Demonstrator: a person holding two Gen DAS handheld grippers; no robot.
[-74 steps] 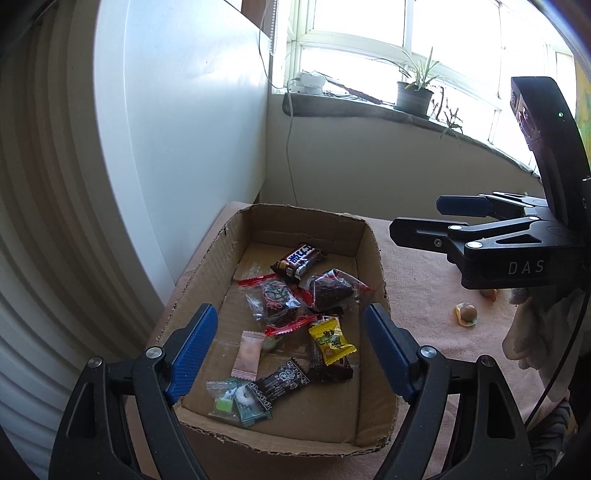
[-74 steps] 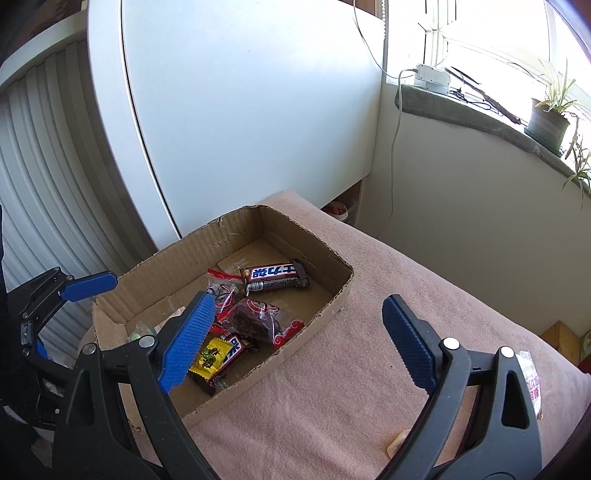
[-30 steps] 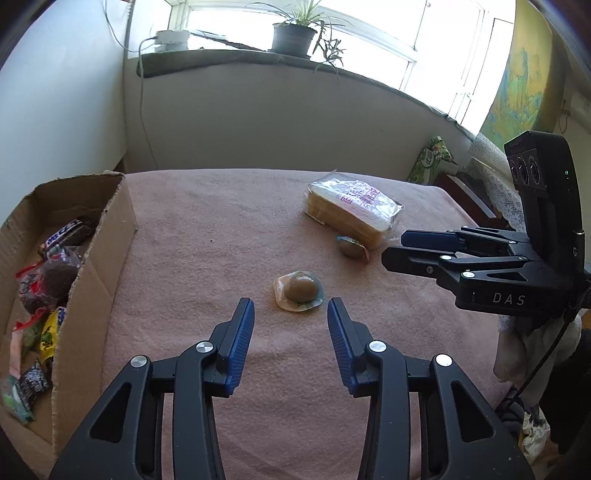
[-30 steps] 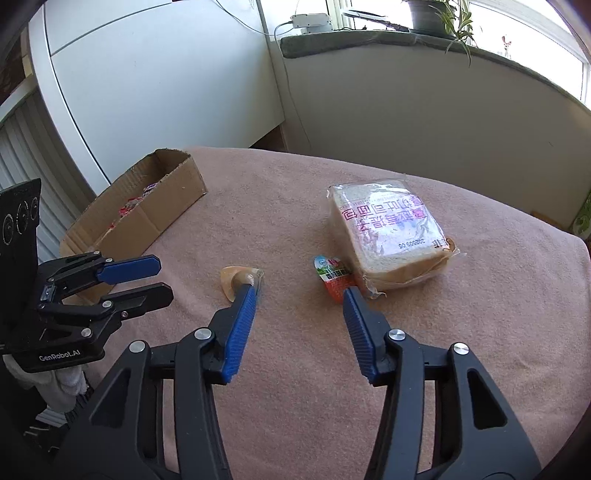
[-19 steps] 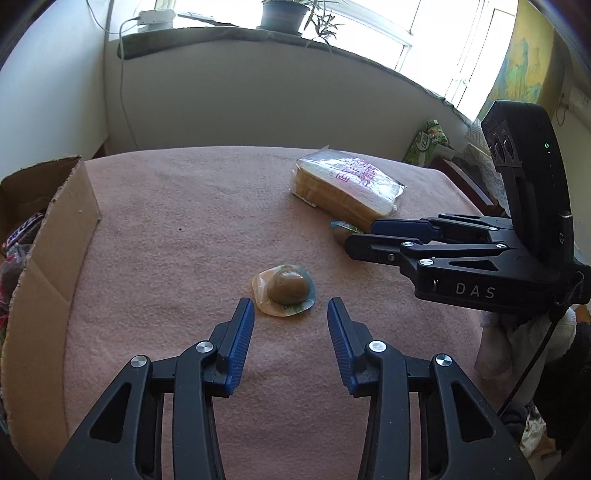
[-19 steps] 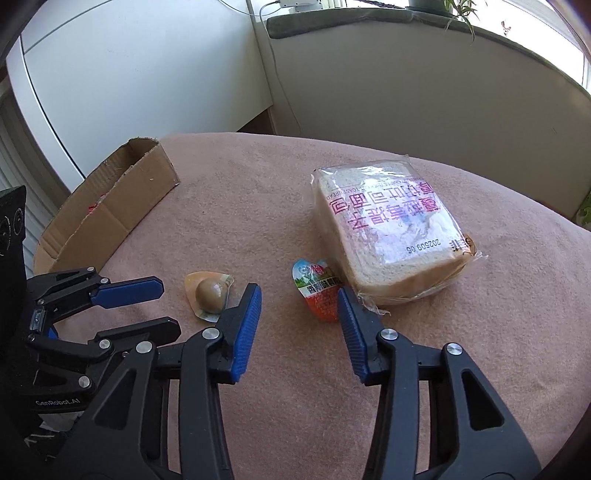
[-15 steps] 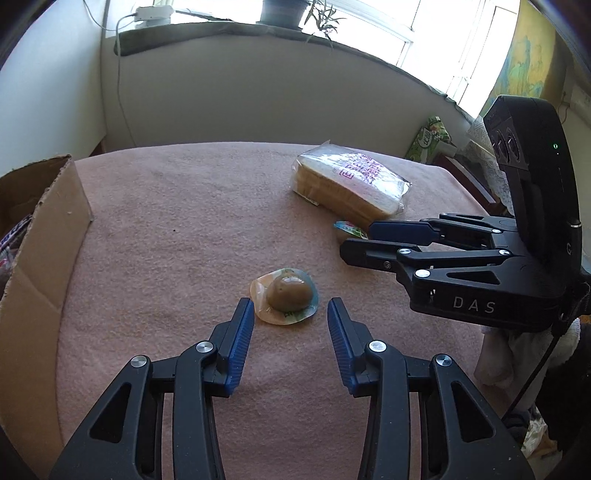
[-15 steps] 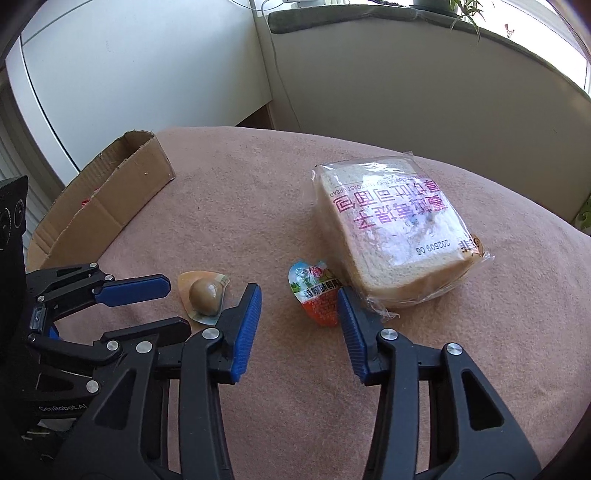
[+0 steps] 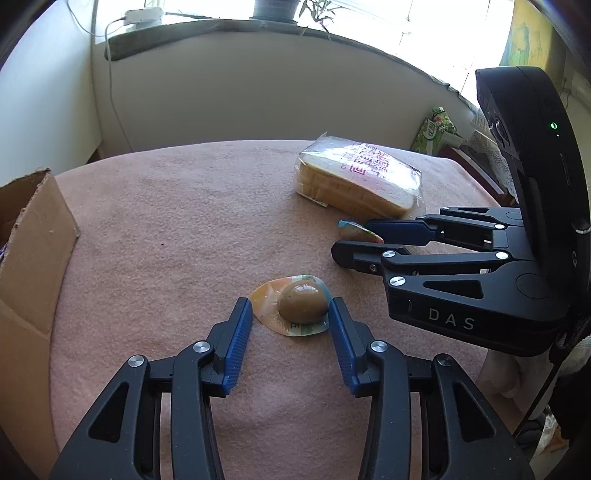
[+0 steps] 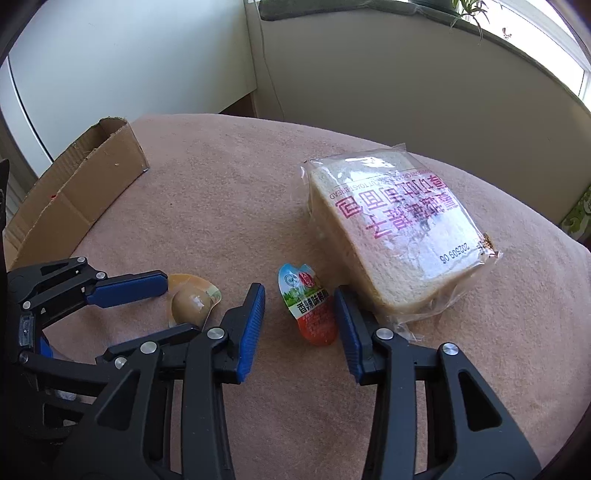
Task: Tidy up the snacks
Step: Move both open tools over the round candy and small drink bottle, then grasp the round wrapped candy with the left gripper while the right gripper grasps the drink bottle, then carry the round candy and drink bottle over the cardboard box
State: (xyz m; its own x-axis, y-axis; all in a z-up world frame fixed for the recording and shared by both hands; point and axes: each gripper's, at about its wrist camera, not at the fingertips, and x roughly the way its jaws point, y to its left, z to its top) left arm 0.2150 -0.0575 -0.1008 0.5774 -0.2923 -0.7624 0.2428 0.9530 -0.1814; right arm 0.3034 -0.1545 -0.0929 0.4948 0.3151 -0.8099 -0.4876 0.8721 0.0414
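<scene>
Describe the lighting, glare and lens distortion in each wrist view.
Left wrist view: window blown out white, table edge bowed by fisheye, dark corners. Right wrist view: even daylight, glare on the bread bag, wall lines curved, everything sharp.

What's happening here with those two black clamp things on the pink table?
A person is tidying snacks with two hand-held grippers. The left gripper straddles a packed brown egg, jaws not yet pressing. The right gripper has just been closing around a small red snack pack beside the bagged bread. The cardboard box waits at the left.
</scene>
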